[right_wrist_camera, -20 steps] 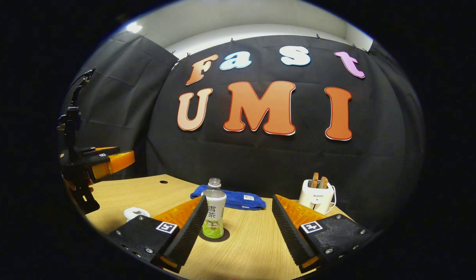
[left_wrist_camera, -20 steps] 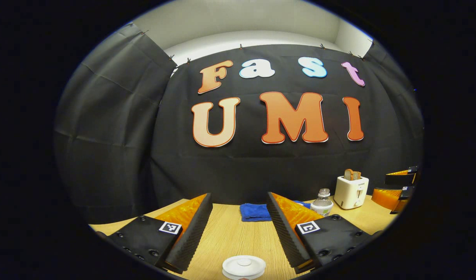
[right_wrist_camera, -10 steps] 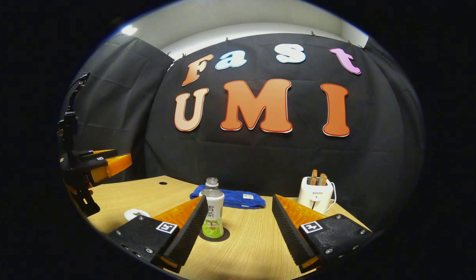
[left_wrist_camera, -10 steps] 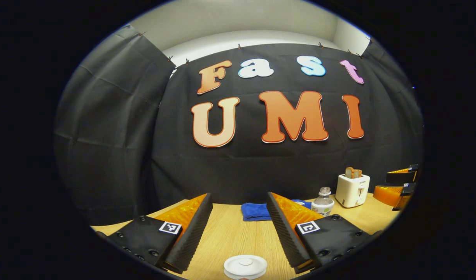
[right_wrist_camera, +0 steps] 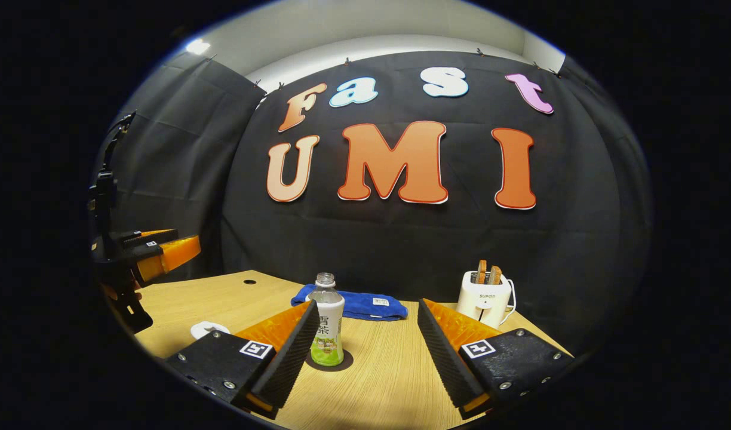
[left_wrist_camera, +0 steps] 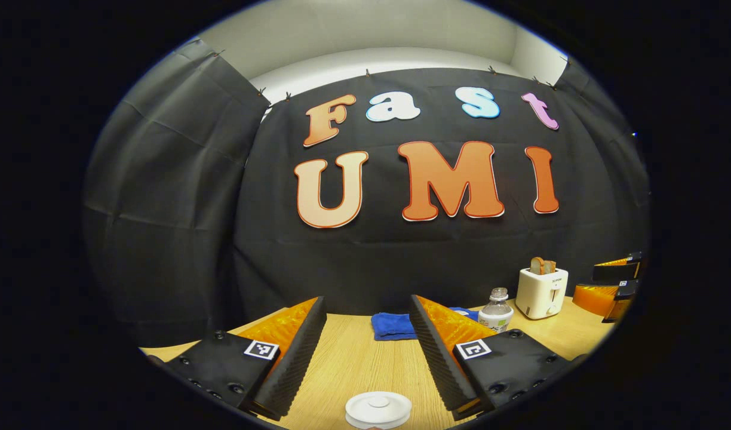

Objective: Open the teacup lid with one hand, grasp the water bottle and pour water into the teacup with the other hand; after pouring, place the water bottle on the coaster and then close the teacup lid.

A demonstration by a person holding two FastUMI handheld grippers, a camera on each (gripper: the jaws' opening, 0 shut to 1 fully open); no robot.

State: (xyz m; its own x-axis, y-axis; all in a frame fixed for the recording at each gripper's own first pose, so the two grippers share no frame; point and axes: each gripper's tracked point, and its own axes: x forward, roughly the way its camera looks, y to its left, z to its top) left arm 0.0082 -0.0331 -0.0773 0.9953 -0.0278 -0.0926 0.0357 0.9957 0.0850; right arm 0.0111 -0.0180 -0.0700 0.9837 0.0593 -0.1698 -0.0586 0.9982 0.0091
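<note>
Both grippers spread wide, gripping nothing: left gripper (left_wrist_camera: 365,346) over round white teacup lid (left_wrist_camera: 378,408) at 6 o'clock, right gripper (right_wrist_camera: 365,352) facing upright clear water bottle (right_wrist_camera: 327,327) (on dark round coaster (right_wrist_camera: 341,362)) at 11 o'clock, woodgrain table (right_wrist_camera: 383,382).

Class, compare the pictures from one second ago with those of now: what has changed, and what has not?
Very little. Both grippers drifted slightly; nothing was gripped or released. The left gripper hangs open above the teacup lid, the right gripper open before the water bottle, which stands on its coaster. The towel and toaster stayed put.
</note>
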